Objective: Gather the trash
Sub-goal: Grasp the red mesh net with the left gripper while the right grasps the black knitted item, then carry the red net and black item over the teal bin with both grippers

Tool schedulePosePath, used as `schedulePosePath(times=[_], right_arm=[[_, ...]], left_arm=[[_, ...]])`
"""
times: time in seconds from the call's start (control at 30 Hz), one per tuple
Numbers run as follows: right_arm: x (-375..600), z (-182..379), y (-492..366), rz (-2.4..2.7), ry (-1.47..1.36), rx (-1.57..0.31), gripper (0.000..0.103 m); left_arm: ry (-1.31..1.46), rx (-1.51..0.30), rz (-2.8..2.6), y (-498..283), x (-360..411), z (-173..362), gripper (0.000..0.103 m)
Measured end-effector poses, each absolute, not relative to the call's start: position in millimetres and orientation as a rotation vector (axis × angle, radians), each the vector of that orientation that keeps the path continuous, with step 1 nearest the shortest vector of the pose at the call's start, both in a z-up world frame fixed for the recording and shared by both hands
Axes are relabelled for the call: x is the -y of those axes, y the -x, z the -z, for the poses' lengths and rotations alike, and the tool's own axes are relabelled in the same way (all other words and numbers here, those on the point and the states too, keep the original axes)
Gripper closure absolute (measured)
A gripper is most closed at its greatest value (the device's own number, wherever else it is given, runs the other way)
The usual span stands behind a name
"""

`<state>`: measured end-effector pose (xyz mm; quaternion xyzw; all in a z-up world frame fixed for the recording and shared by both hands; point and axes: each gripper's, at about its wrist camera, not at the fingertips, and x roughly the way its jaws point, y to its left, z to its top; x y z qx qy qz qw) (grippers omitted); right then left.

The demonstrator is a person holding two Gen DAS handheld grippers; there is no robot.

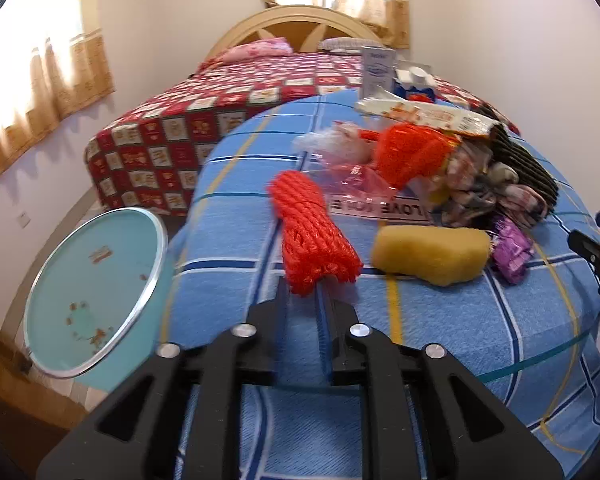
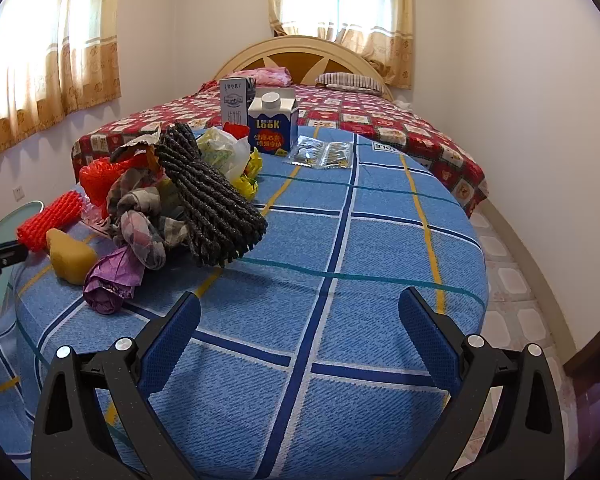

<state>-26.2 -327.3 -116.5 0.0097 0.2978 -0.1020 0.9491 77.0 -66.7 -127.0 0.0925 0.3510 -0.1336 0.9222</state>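
Red net sleeve (image 1: 312, 232): lies on the blue checked tabletop (image 1: 440, 320); its near end sits between the left gripper's fingers.
Left gripper (image 1: 306, 292): jaws narrowed around that near end; whether the pads press it cannot be told.
Yellow sponge (image 1: 430, 254): just beside the sleeve, at 3 o'clock from it.
Purple wrapper (image 1: 510, 250): touching the sponge's far right end.
Trash heap (image 2: 172, 184): at 1 o'clock from the sleeve, with a dark knitted piece (image 2: 212, 208) and crumpled cloth.
Milk cartons (image 2: 274, 124): upright at the tabletop's far edge.
Teal bin (image 1: 96, 296): off the tabletop's edge, at 9 o'clock.
Right gripper (image 2: 300, 316): jaws spread wide, nothing between them, over bare cloth.
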Motion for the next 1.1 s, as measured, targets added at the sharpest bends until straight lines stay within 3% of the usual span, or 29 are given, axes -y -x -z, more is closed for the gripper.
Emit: schedulePosePath(times=[0.03, 0.07, 0.2, 0.4, 0.57, 0.67, 0.77, 0.83, 0.9, 1.0, 1.1], right_arm=[[328, 116, 26, 0.210, -0.020, -0.605, 0.006], [329, 116, 26, 0.214, -0.021, -0.604, 0.006], [335, 117, 26, 0.236, -0.026, -0.605, 0.006], [347, 111, 26, 0.258, -0.057, -0.591, 0.006], [347, 93, 19, 0.225, -0.082, -0.552, 0.006], [342, 85, 9, 0.191, -0.089, -0.531, 0.006], [330, 84, -8, 0.139, -0.067, -0.541, 0.007], [324, 89, -20, 0.097, -0.060, -0.560, 0.019], [322, 98, -34, 0.032, -0.076, -0.627, 0.059], [317, 102, -38, -0.046, -0.088, -0.663, 0.079], [314, 97, -32, -0.055, -0.086, -0.648, 0.086]], left_arm=[[-0.186, -0.717, 0.263, -75, 64, 125, 0.048], [-0.188, -0.708, 0.248, -74, 63, 124, 0.045], [-0.177, -0.706, 0.244, -70, 60, 119, 0.045], [-0.158, -0.680, 0.263, -67, 69, 109, 0.035], [-0.168, -0.700, 0.236, -85, 75, 121, 0.035], [-0.161, -0.728, 0.228, -97, 72, 129, 0.041], [-0.165, -0.739, 0.255, -101, 72, 130, 0.064], [-0.166, -0.748, 0.282, -103, 72, 132, 0.082], [-0.170, -0.746, 0.296, -103, 72, 130, 0.085], [-0.179, -0.730, 0.301, -101, 70, 126, 0.086], [-0.175, -0.714, 0.303, -97, 65, 118, 0.086]])
